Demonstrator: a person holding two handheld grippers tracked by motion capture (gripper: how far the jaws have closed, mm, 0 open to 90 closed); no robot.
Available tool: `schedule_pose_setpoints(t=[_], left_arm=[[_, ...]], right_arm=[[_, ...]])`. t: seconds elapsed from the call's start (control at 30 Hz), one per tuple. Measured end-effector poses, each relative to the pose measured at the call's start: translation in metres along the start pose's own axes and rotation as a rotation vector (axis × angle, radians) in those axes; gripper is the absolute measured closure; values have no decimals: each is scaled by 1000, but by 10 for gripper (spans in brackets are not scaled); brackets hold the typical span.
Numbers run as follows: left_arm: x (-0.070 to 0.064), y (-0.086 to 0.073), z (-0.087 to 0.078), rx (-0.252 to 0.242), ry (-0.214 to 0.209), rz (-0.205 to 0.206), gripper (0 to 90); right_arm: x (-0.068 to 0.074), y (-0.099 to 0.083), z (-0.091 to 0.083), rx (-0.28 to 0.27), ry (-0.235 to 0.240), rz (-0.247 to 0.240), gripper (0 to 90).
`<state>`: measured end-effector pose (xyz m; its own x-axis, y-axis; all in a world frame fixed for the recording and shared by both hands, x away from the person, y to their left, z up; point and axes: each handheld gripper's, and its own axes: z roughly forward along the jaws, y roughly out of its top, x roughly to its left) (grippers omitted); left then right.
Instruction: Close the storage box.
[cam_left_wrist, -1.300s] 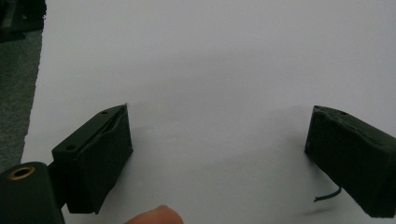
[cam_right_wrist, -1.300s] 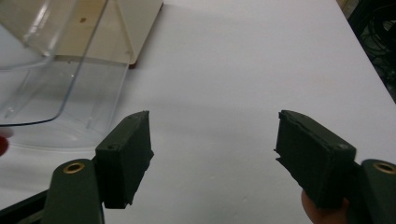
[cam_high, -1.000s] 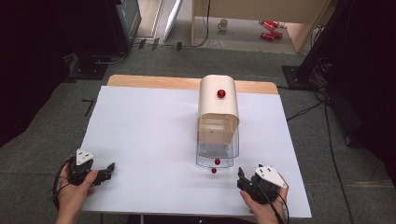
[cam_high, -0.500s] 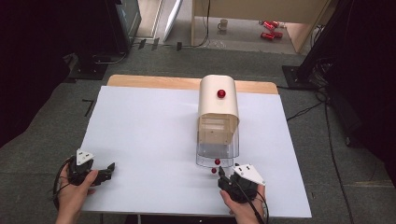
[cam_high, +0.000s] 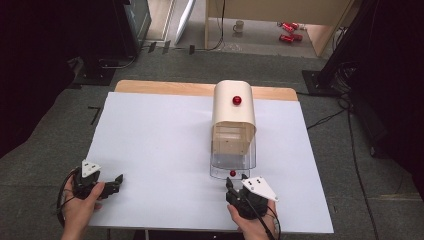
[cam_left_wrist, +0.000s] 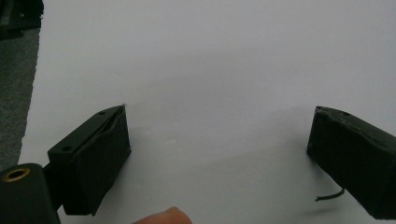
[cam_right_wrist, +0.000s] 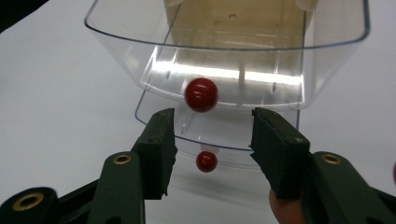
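knob (cam_right_wrist: 201, 94) sat just ahead of right gripper (cam_right_wrist: 212, 135), jaws apart w/ nothing held; could slip off if closed short.

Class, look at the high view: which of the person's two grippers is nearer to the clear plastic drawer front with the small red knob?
Right. The right gripper sits just before the red knob; the left gripper rests far off by the table's near-left corner.

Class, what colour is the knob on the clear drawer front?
Red knob; right gripper view shows it best.
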<state>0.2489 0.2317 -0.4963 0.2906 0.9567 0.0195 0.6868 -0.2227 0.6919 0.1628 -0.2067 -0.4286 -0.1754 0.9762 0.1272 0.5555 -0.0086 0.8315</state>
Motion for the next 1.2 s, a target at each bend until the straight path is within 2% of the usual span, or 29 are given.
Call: schedule_pose_setpoints(t=[0.1, 0.27, 0.37, 0.63, 0.7, 0.83, 0.93, 1.0, 1.07, 1.2], left_arm=[[0, 0, 0, -1, 0, 1, 56], [-1, -1, 0, -5, 4, 3, 57], [-1, -1, 0, -6, 5, 5, 57], [-1, -1, 0, -7, 5, 4, 57], [-1, -1, 0, -8, 5, 4, 57], [-1, -1, 0, -9, 6, 3, 57], [-1, -1, 0, -8, 6, 3, 57], [-1, -1, 0, -8, 5, 3, 57], [-1, -1, 0, -8, 5, 4, 57], [-1, -1, 0, -7, 5, 4, 57]], right_arm=[[5, 2, 1, -15, -17, -12, 507], [8, 4, 5, -19, -14, 15, 570], [6, 4, 6, -13, -10, 38, 594], [3, 4, 4, -24, -8, 58, 640], [3, 5, 1, -45, -2, 60, 687], [4, 5, 1, -47, 1, 55, 742], [6, 6, 1, -45, -3, 58, 747], [5, 8, 0, -40, 19, 71, 750], [6, 9, -1, -38, 19, 73, 750], [6, 17, -5, -50, 23, 63, 750]])
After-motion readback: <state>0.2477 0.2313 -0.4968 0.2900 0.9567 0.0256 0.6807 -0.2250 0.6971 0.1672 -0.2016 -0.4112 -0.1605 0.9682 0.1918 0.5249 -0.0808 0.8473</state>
